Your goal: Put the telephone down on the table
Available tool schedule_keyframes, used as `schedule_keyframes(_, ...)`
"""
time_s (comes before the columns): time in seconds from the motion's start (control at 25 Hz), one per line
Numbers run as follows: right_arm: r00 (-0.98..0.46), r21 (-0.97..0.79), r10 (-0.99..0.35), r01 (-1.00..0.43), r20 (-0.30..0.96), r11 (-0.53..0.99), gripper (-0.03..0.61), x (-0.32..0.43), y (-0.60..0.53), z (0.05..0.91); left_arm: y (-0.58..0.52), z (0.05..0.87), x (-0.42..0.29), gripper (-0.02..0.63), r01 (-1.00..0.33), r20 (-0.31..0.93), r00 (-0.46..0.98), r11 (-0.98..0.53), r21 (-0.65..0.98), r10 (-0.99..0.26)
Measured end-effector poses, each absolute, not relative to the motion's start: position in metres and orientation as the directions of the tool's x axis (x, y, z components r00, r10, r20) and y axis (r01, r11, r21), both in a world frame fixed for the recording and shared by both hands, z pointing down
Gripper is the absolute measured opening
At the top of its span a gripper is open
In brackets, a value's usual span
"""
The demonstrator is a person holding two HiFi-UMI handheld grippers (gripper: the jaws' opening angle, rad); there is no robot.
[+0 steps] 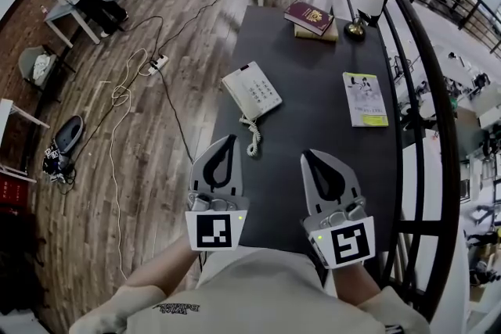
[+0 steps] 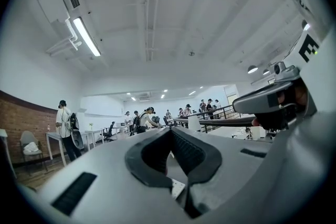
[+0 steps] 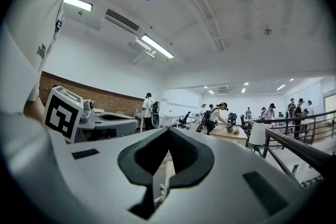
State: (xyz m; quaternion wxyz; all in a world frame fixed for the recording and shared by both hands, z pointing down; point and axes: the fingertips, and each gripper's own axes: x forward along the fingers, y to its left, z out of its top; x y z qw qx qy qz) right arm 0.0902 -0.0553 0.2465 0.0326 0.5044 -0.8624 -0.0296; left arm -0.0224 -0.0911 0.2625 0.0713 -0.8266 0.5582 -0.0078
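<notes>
Head view: telephone (image 1: 252,90) lies flat on the dark bench (image 1: 313,129), toward the bench's left edge. Its coiled cord (image 1: 253,138) trails back toward me.

Left hand-held gripper (image 1: 228,141) is clenched with nothing between its jaws, and its tip is near the cord's end. I cannot tell whether they touch.

Right hand-held gripper (image 1: 308,157) is likewise clenched and empty, over bare bench and apart from the telephone. Both point away from me, roughly level.

At the far end of the bench are a stack of books (image 1: 311,18) and a lamp (image 1: 366,2). A yellow-green booklet (image 1: 365,98) lies flat on the right side.

In the right gripper view, the cord and the phone's pale edge show through the loop of the closed jaws.
</notes>
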Motion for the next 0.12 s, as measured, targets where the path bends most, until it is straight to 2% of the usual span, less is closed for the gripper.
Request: schedule_keyframes(0.12, -0.485, 0.092, -0.874, -0.869, 0.024, 0.486, 0.003, 0.088, -0.0512, 0.2487, -0.0863, 0.2631, -0.0246, 0.005, -0.92, -0.07, 0.381, -0.371, -0.127, -0.922)
